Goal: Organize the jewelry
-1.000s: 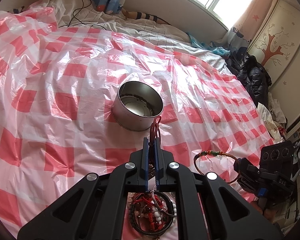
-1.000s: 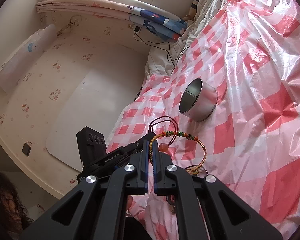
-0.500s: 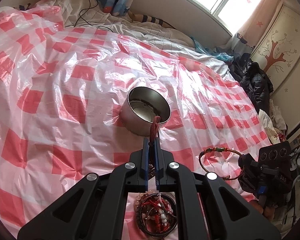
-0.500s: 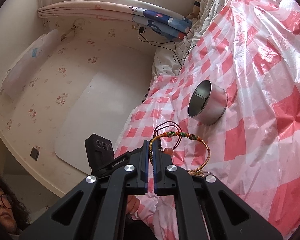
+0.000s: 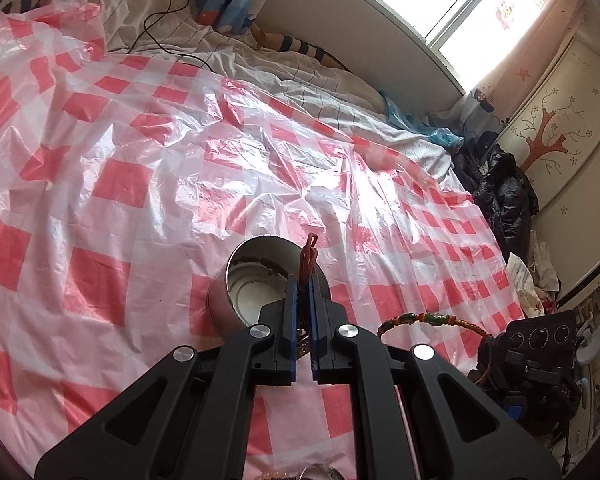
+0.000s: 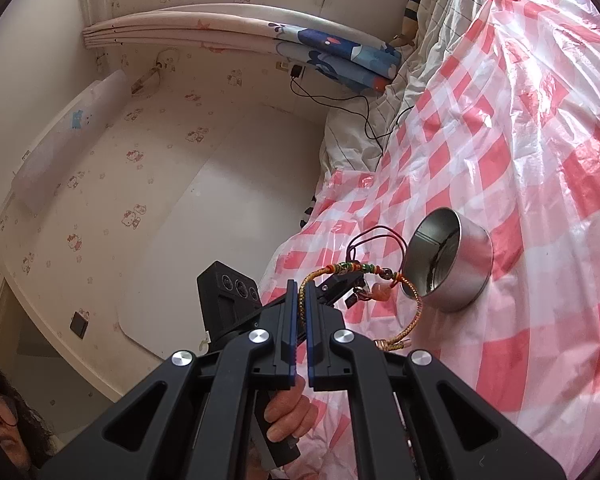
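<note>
My left hand-held gripper clamped a red cord loop above the round steel tin, my right hand-held gripper pinched a braided multicoloured bracelet, red-checked plastic sheet over the bed, nothing between.

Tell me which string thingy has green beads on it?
The yellow-and-orange braided cord bracelet, held by the right gripper, carries green beads. The thin red cord pinched in the left gripper above the round metal tin shows none.

Your red cord sticks up from between the left fingers, above the round steel tin standing open on the checked sheet. Your braided bracelet, gold with green and red beads, hangs looped from the right fingers, beside the tin.
</note>
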Available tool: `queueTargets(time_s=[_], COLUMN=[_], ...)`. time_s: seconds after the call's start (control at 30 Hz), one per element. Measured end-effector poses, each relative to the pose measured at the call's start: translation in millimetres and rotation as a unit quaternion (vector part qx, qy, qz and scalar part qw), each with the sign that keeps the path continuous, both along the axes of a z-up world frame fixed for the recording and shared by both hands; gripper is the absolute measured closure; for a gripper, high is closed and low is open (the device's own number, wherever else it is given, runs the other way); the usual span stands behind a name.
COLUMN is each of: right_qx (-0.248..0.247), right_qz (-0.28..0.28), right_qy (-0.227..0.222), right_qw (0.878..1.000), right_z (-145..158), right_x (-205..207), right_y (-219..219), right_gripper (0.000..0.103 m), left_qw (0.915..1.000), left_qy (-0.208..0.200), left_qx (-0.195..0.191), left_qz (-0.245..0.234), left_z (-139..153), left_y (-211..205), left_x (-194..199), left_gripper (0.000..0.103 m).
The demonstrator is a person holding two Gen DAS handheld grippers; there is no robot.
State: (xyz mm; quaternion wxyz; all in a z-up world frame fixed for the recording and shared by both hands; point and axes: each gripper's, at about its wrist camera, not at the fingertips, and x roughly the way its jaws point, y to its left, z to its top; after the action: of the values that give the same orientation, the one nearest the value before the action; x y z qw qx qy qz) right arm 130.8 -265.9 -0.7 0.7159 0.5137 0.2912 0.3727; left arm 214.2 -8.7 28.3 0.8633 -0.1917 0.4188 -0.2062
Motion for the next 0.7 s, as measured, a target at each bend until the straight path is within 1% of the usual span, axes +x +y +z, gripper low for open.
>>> queueTargets(time_s=[0.1, 0.17, 0.23, 0.27, 0.3, 0.37, 0.4, 0.43, 0.47, 0.5, 0.53, 0.6, 0.67, 0.7], right_qx=[0.006, 0.004, -0.001, -0.004, -0.007, -0.024, -0.036, -0.053, -0.084, -0.118, -0.158, -0.211, -0.248, -0.256], right_qz=[-0.003, 0.0, -0.002, -0.002, -0.002, -0.002, -0.001, 0.0, 0.002, 0.005, 0.014, 0.034, 0.04, 0.037], right_qy=[0.003, 0.002, 0.01, 0.012, 0.014, 0.014, 0.013, 0.012, 0.012, 0.011, 0.016, 0.032, 0.034, 0.03], right_qw=[1.0, 1.0, 1.0, 1.0, 1.0, 1.0, 0.999, 0.999, 0.996, 0.993, 0.987, 0.976, 0.967, 0.965], right_z=[-4, -9, -14, -16, -18, -19, -19, -19, -18, -18, -21, -30, -34, -32], right_x=[20, 34, 47, 53, 59, 72, 78, 82, 87, 91, 94, 99, 96, 94], right_y=[1, 2, 5, 6, 8, 15, 19, 25, 33, 42, 54, 73, 84, 86], right_gripper=[0.099, 0.099, 0.099, 0.099, 0.099, 0.099, 0.099, 0.099, 0.098, 0.098, 0.098, 0.097, 0.096, 0.096], left_qw=[0.9998, 0.998, 0.9933, 0.992, 0.9922, 0.9934, 0.9939, 0.9944, 0.9948, 0.9949, 0.9949, 0.9947, 0.9943, 0.994], left_qy=[0.009, 0.038, 0.059, 0.065, 0.068, 0.055, 0.042, 0.028, 0.017, 0.011, 0.006, 0.01, 0.019, 0.023], left_qx=[0.013, 0.047, 0.099, 0.108, 0.105, 0.101, 0.1, 0.099, 0.094, 0.089, 0.084, 0.079, 0.074, 0.075], left_qz=[-0.012, -0.02, -0.007, -0.002, 0.002, 0.01, 0.016, 0.024, 0.036, 0.047, 0.056, 0.066, 0.075, 0.076], left_z=[-9, -25, -41, -44, -43, -28, -17, -7, 2, 8, 14, 17, 14, 12], left_y=[-17, -30, -33, -31, -27, -18, -12, -4, 5, 15, 25, 41, 57, 62], left_x=[22, 38, 46, 47, 46, 42, 37, 32, 26, 21, 15, 7, -1, -4], left_gripper=[0.098, 0.098, 0.098, 0.097, 0.097, 0.091, 0.085, 0.075, 0.064, 0.06, 0.058, 0.057, 0.056, 0.056])
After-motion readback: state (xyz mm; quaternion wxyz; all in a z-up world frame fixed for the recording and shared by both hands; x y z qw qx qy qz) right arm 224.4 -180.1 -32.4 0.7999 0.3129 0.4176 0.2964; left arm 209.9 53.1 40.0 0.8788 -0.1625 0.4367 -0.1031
